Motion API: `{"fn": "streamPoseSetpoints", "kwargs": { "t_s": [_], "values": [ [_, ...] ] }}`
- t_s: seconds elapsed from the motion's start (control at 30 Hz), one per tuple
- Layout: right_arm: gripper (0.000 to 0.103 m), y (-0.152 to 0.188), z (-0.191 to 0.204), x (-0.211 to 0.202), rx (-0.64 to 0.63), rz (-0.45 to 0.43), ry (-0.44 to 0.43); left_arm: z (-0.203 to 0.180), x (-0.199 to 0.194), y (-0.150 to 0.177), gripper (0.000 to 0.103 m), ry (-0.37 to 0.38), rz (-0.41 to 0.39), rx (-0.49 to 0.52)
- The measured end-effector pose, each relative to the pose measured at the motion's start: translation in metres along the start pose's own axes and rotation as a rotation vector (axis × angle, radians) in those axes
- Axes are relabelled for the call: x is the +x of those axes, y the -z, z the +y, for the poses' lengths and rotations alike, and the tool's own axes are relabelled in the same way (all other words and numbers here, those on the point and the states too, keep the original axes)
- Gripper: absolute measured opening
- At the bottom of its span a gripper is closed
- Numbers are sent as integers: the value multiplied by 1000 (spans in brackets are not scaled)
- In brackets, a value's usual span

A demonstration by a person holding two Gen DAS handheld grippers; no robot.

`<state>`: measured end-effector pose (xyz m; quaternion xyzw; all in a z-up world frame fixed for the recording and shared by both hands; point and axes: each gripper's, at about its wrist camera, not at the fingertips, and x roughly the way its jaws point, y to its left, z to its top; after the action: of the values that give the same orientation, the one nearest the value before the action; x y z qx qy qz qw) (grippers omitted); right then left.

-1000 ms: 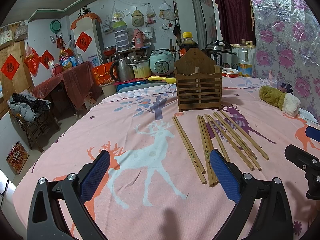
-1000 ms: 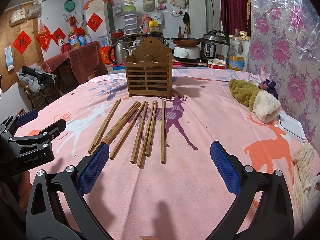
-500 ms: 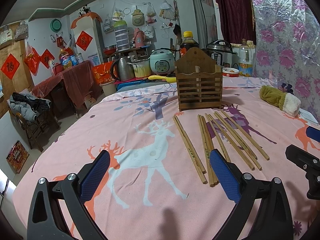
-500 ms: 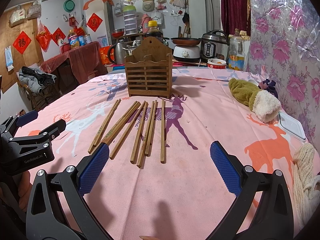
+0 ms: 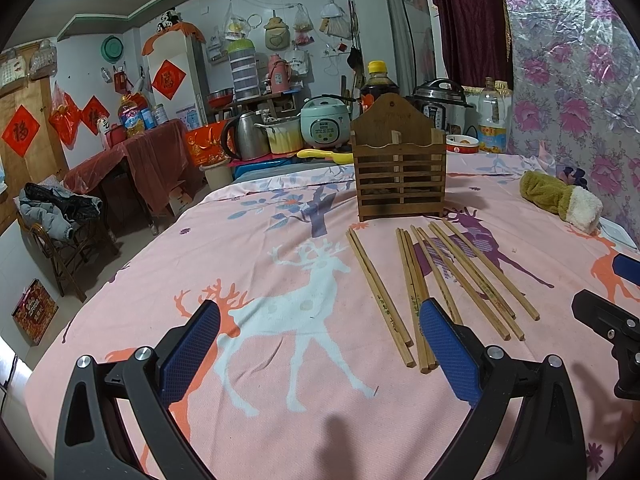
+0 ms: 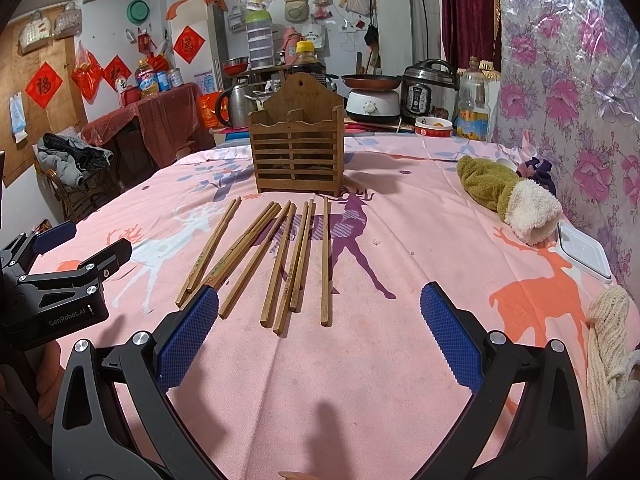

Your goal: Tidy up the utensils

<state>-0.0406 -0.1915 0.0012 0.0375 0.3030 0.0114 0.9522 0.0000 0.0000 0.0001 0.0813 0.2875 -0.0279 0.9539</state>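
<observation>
Several wooden chopsticks point(image 5: 436, 280) lie side by side on the pink deer-print tablecloth point(image 5: 280, 312), also in the right wrist view point(image 6: 276, 256). A slatted wooden utensil holder point(image 5: 400, 176) stands upright just behind them, seen too in the right wrist view point(image 6: 298, 152). My left gripper point(image 5: 316, 348) is open and empty, low over the cloth, its right pad beside the near chopstick ends. My right gripper point(image 6: 318, 332) is open and empty, just short of the chopsticks' near ends. Each gripper shows at the edge of the other's view.
A green and white stuffed toy point(image 6: 508, 192) lies right of the holder. A white lidded box point(image 6: 584, 252) and cream knit cloth point(image 6: 608, 344) sit at the right edge. Cookers, kettle and bottles crowd the table's far end point(image 6: 424, 92).
</observation>
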Motion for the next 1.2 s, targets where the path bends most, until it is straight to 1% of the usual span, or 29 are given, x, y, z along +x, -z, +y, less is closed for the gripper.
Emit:
{"fn": "streamPoseSetpoints", "kwargs": {
  "t_s": [0.73,0.8,1.03,1.13,1.2],
  "values": [
    [97,0,-1,2,3,5,-2,0,0,0,98,2,4,0],
    [97,0,-1,3,3,6,-2,2,2,9,98,3,6,2],
    [97,3,0,4,4,12,-2,2,2,9,98,3,8,1],
    [97,3,-4,7,8,25,-3,0,9,7,98,9,23,3],
    [97,5,-5,11,23,49,-3,-1,15,10,98,16,52,4]
  ]
}}
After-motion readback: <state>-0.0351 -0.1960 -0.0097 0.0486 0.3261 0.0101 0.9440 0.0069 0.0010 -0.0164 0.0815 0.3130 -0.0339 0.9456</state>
